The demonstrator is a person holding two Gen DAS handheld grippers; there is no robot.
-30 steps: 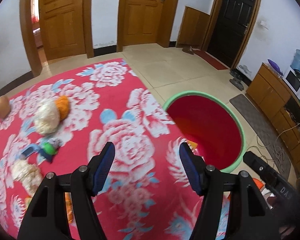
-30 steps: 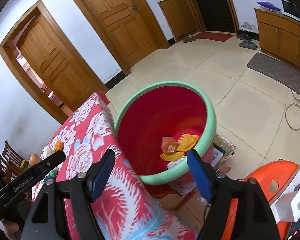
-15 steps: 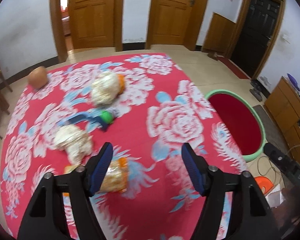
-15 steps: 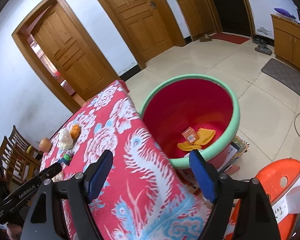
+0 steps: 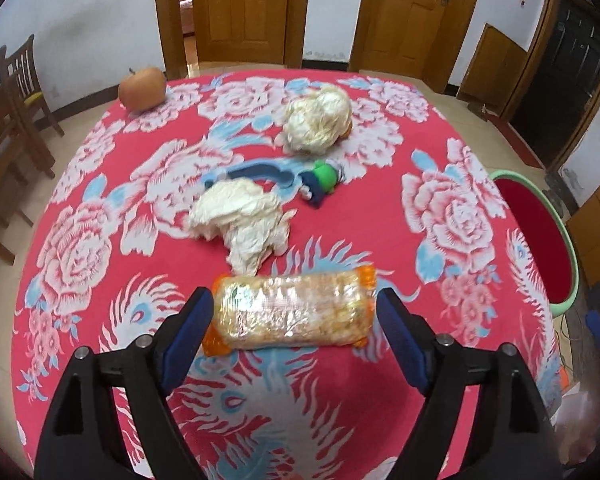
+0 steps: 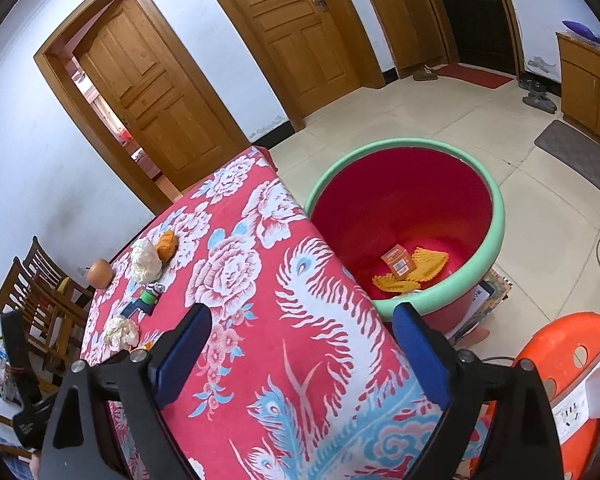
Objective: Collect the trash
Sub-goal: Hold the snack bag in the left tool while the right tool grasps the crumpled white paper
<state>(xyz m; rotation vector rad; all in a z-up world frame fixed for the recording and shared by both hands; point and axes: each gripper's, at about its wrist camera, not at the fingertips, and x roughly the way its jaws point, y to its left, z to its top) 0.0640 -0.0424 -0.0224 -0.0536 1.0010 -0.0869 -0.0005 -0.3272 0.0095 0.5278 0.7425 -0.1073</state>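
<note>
A clear snack packet with orange ends (image 5: 290, 312) lies on the red flowered tablecloth (image 5: 452, 216). My left gripper (image 5: 294, 316) straddles it, jaws opening, pads apart from both ends. Beyond it lie a crumpled white paper wad (image 5: 244, 220), a green and blue toy (image 5: 320, 180) and a second wad (image 5: 318, 118) with an orange piece. The red bin with a green rim (image 6: 404, 216) stands on the floor beside the table, holding a small orange box (image 6: 398, 261) and yellow wrappers (image 6: 428, 264). My right gripper (image 6: 302, 344) hovers over the table corner, jaws opening, nothing between them.
An apple (image 5: 142, 88) sits at the table's far left corner. Wooden chairs (image 5: 4, 120) stand left of the table. An orange plastic stool (image 6: 560, 364) is at the lower right, next to the bin. Wooden doors line the far wall.
My left gripper swung from the bin side over the table and dropped to straddle the snack packet, its jaws widening. My right gripper drifted slightly and widened; the bin sits further right.
</note>
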